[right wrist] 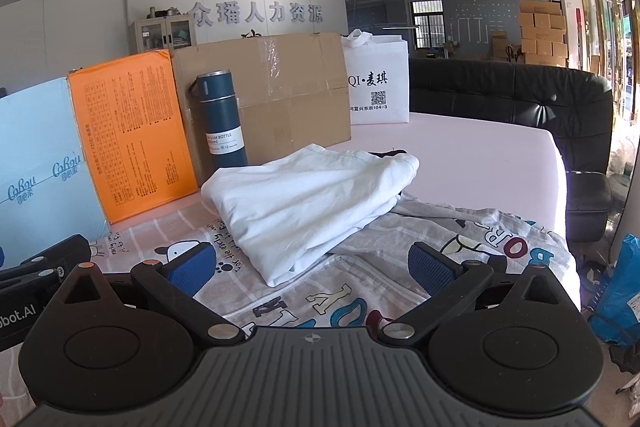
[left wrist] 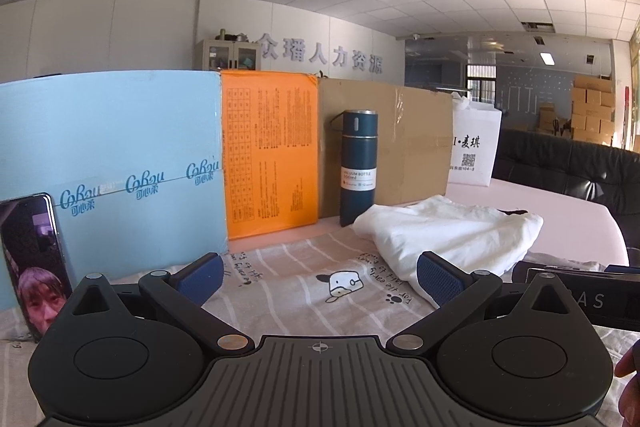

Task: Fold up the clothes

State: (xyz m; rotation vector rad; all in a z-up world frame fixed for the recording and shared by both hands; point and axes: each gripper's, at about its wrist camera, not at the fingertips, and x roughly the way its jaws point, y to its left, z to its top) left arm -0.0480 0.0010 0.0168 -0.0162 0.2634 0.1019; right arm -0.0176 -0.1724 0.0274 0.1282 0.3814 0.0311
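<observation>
A folded white garment (left wrist: 448, 233) (right wrist: 308, 199) lies on the pink table, partly over a printed grey cloth with cartoon animals and letters (left wrist: 312, 287) (right wrist: 360, 291) spread flat at the near side. My left gripper (left wrist: 320, 277) hovers open just above the printed cloth, its blue pads wide apart, the white garment just beyond its right finger. My right gripper (right wrist: 312, 263) is also open above the printed cloth, with the white garment's near corner lying between its fingers. Neither holds anything.
A dark blue vacuum bottle (left wrist: 357, 167) (right wrist: 220, 121) stands behind the white garment. Blue (left wrist: 108, 163), orange (left wrist: 270, 151) and brown cardboard boxes (right wrist: 272, 87) line the back. A white bag (right wrist: 378, 83), a phone (left wrist: 34, 263) at left, a black sofa (right wrist: 520, 95) at right.
</observation>
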